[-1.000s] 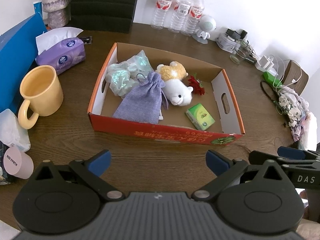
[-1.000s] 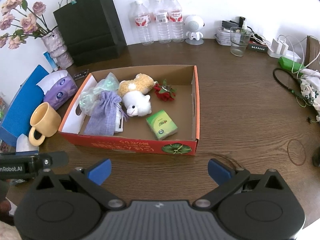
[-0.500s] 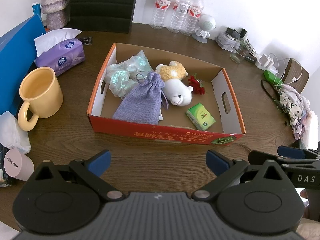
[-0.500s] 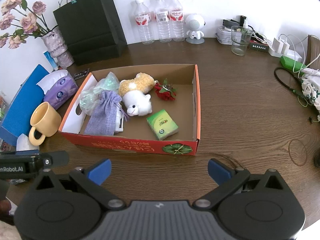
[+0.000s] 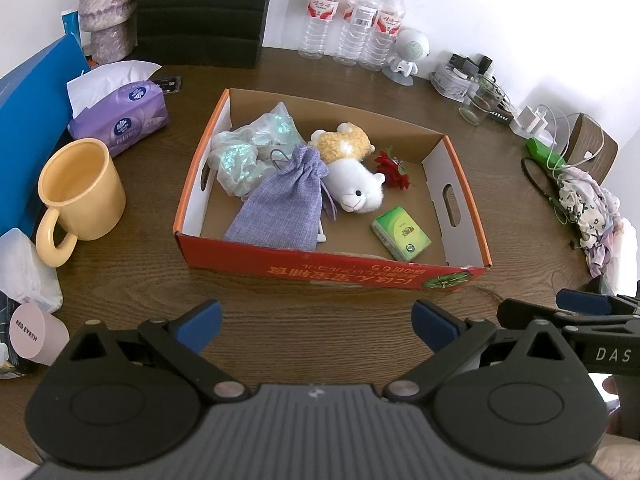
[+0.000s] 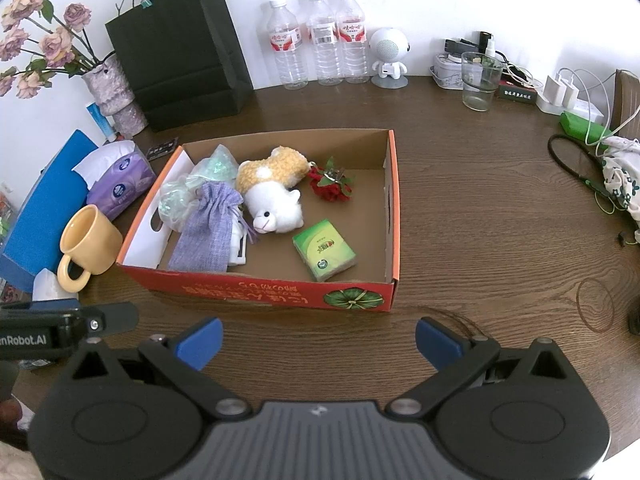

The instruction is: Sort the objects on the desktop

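Wooden surface (image 6: 480,216) before me, orange cardboard box (image 5: 332,270) at centre holding purple pouch (image 5: 280,210), plush sheep (image 5: 352,176), green packet (image 5: 401,233), yellow mug (image 5: 78,190) left of box, my left gripper (image 5: 316,326) and right gripper (image 6: 318,338) near box front, fingers spread wide, empty.

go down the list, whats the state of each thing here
left gripper: open, empty
right gripper: open, empty
box: open-topped, items inside
pouch: drawstring shut, lying flat
plush: on its side
green pack: lying flat in the box
mug: upright, looks empty
tissue pack: open, tissue sticking out
bottles: upright, capped
glass: upright
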The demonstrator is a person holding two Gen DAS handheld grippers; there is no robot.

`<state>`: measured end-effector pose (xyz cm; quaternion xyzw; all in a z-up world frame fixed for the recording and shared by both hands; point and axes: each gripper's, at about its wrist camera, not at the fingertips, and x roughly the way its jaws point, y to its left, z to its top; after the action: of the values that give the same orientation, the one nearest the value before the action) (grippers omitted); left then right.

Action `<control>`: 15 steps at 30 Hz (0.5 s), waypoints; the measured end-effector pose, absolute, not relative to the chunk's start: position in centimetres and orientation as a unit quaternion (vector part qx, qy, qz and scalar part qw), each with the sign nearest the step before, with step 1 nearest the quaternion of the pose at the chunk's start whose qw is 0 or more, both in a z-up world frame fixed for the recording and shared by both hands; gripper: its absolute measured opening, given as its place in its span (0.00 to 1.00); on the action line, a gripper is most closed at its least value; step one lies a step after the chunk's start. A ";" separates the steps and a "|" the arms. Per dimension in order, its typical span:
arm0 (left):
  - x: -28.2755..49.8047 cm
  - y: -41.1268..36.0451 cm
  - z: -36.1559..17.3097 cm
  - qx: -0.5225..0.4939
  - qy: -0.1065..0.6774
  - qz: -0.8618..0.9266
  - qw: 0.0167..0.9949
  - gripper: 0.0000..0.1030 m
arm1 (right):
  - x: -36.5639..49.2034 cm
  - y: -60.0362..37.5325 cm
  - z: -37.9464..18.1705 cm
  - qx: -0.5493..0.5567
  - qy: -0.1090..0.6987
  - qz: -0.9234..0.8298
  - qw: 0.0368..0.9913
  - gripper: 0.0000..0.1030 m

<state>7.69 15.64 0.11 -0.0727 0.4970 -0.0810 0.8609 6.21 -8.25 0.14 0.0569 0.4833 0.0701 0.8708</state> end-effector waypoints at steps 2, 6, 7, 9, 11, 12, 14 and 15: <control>7.7 15.6 0.1 -0.072 0.497 -0.081 0.861 1.00 | 6.2 -8.3 0.1 0.057 0.483 0.070 0.871 1.00; 7.7 15.6 0.2 -0.070 0.497 -0.082 0.861 1.00 | 6.2 -8.2 0.1 0.058 0.484 0.070 0.870 1.00; 7.7 15.6 0.2 -0.070 0.497 -0.082 0.861 1.00 | 6.2 -8.2 0.1 0.058 0.484 0.070 0.870 1.00; 7.7 15.5 0.2 -0.069 0.496 -0.082 0.861 1.00 | 6.2 -8.2 0.1 0.059 0.485 0.070 0.870 1.00; 7.7 15.6 0.1 -0.069 0.496 -0.082 0.862 1.00 | 6.2 -8.2 0.1 0.059 0.485 0.070 0.870 1.00; 7.7 15.5 0.1 -0.069 0.496 -0.082 0.862 1.00 | 6.2 -8.2 0.1 0.059 0.485 0.070 0.870 1.00; 7.7 15.5 0.1 -0.068 0.496 -0.082 0.862 1.00 | 6.2 -8.2 0.1 0.059 0.485 0.070 0.870 1.00; 7.7 15.5 0.1 -0.068 0.496 -0.082 0.862 1.00 | 6.2 -8.2 0.1 0.059 0.485 0.070 0.870 1.00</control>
<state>7.74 15.52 0.10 -0.0681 0.4961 -0.0821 0.8617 6.21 -8.21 0.08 0.0591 0.4848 0.0702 0.8698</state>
